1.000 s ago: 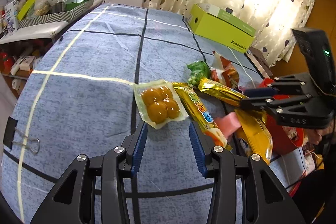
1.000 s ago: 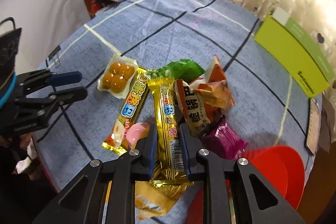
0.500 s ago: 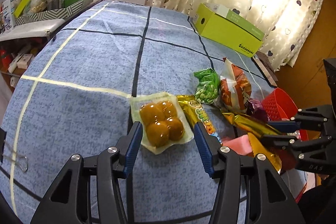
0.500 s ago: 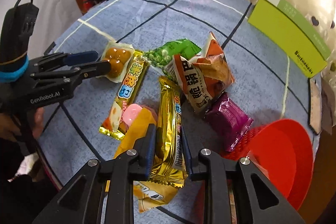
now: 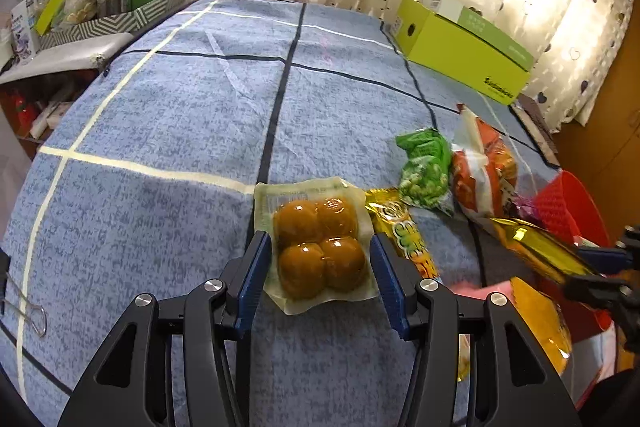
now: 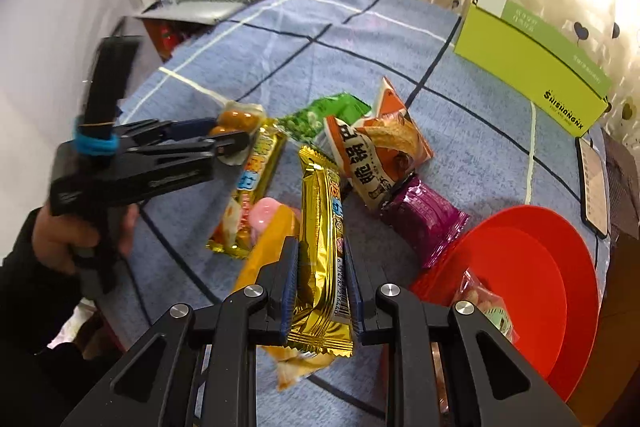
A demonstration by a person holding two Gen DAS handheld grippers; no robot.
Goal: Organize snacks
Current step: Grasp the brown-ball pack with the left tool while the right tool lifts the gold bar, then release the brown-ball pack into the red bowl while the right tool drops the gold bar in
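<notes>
In the left wrist view, a blue checked tablecloth (image 5: 168, 115) is seen covering the table, with a metal binder clip (image 5: 28, 313) at the lower left edge. At the lower centre, the left gripper (image 5: 316, 267) is held with its jaws apart on either side of a clear vacuum pouch of four brown balls (image 5: 320, 247); the blue pads are not seen pressing on it, so it is straddled rather than gripped. To the right of it lie a yellow printed snack bar (image 5: 404, 235), a green crinkled packet of peas (image 5: 426, 167) and an orange and white chip bag (image 5: 484, 171), with a lime-green cardboard box (image 5: 460, 47) at the upper right. In the right wrist view, a pink soft sweet (image 6: 266, 215) is seen at centre left, and at the lower centre the right gripper (image 6: 320, 287) is closed on a long gold foil bar (image 6: 320, 227), which is lifted clear of the pile. Further right lies a purple foil packet (image 6: 424, 219), and at the lower right a red plastic bowl (image 6: 560, 267) holds what seems to be one clear packet of small snacks (image 6: 484, 307). The task is judged to be at an early stage: one snack seems to be stowed, one is held, and the others are left on the cloth.
</notes>
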